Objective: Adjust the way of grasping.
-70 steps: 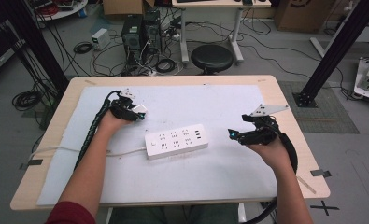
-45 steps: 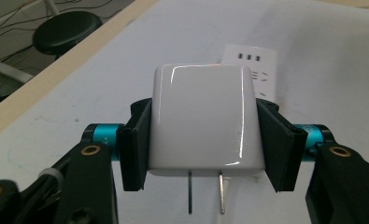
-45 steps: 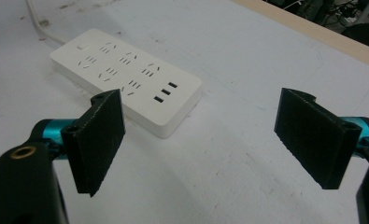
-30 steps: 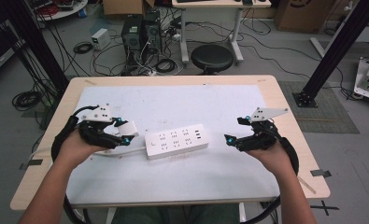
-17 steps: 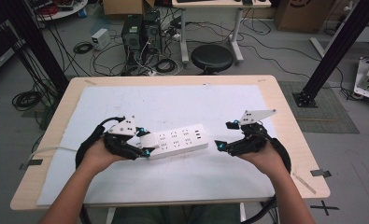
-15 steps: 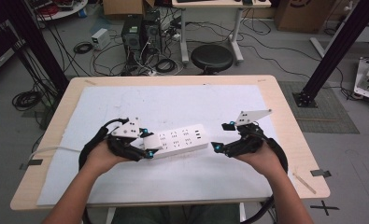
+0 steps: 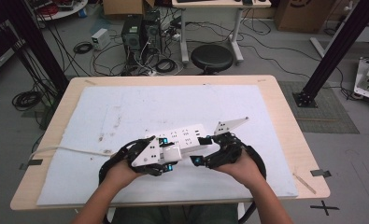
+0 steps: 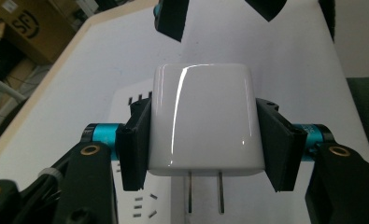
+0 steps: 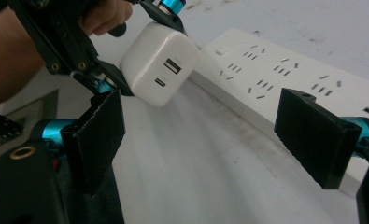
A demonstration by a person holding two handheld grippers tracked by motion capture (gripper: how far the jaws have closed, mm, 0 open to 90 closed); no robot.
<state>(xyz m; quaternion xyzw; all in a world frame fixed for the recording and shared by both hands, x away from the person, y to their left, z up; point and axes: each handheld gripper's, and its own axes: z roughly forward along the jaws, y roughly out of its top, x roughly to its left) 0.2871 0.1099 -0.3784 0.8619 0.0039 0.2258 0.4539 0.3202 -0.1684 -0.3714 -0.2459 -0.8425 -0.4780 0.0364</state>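
A white power strip (image 7: 187,136) lies on the white mat near the middle of the table. My left gripper (image 7: 166,155) is shut on a white USB charger (image 7: 172,152), held just at the strip's near edge. In the left gripper view the pads (image 8: 134,140) clamp the charger (image 8: 203,116) on both sides, its two prongs pointing down over the strip (image 8: 147,207). My right gripper (image 7: 202,150) stands open close to the charger's right, with nothing between its jaws. In the right gripper view (image 9: 205,140) the charger (image 9: 161,63) hangs ahead beside the strip (image 9: 285,74).
The white mat (image 7: 126,107) covers most of the wooden table (image 7: 285,121). The strip's white cable (image 7: 65,150) runs off to the left edge. A black stool (image 7: 212,58) and computer towers (image 7: 138,30) stand on the floor beyond the far edge.
Both hands have moved inward. The left gripper carried the charger rightward to the strip's near edge, and the right gripper came leftward to meet it.
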